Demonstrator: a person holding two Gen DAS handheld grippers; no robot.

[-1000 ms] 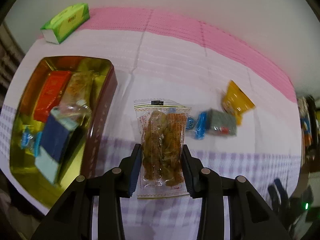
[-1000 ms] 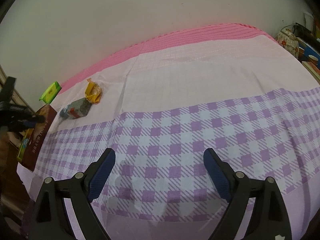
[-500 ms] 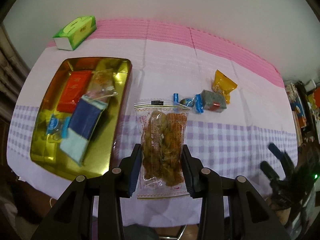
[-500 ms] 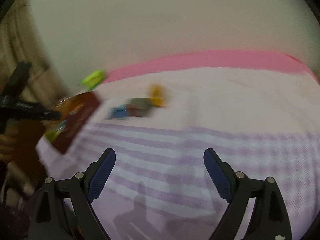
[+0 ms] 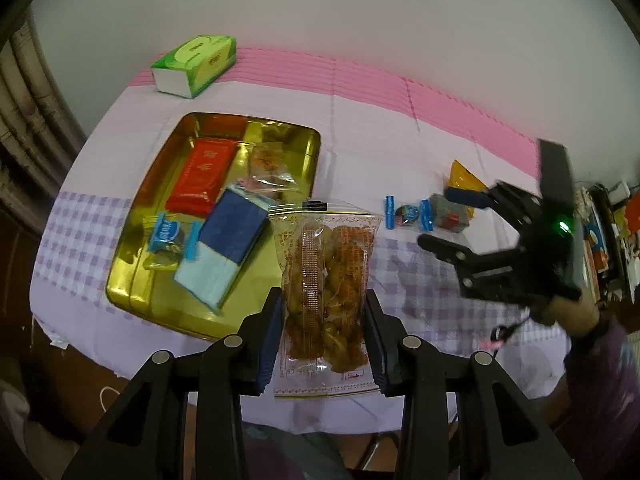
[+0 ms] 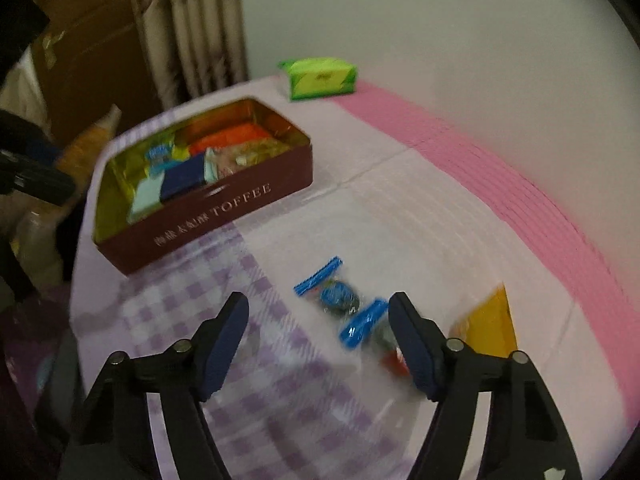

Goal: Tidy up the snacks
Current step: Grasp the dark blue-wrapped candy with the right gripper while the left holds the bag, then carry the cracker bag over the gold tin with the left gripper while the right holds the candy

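My left gripper (image 5: 323, 308) is shut on a clear bag of fried snacks (image 5: 325, 280) and holds it above the table, just right of the gold toffee tin (image 5: 132, 280). The tin holds several snacks, among them a red pack (image 5: 202, 178) and a blue pack (image 5: 232, 230). My right gripper (image 6: 318, 320) is open and empty, hovering over a blue-ended candy (image 6: 334, 292) and a grey snack pack (image 6: 382, 336). A yellow packet (image 6: 490, 324) lies to its right. The right gripper also shows in the left wrist view (image 5: 452, 220), over the same snacks.
A green tissue box (image 5: 194, 65) stands at the table's far edge behind the tin; it also shows in the right wrist view (image 6: 322, 78). Curtains (image 6: 192, 28) and a cardboard box (image 6: 92, 52) stand beyond the table's left end. Clutter sits past the right end (image 5: 608, 236).
My left gripper has risen and pulled back with the snack bag, nearer the tin. My right gripper has swung left across the table to the loose snacks.
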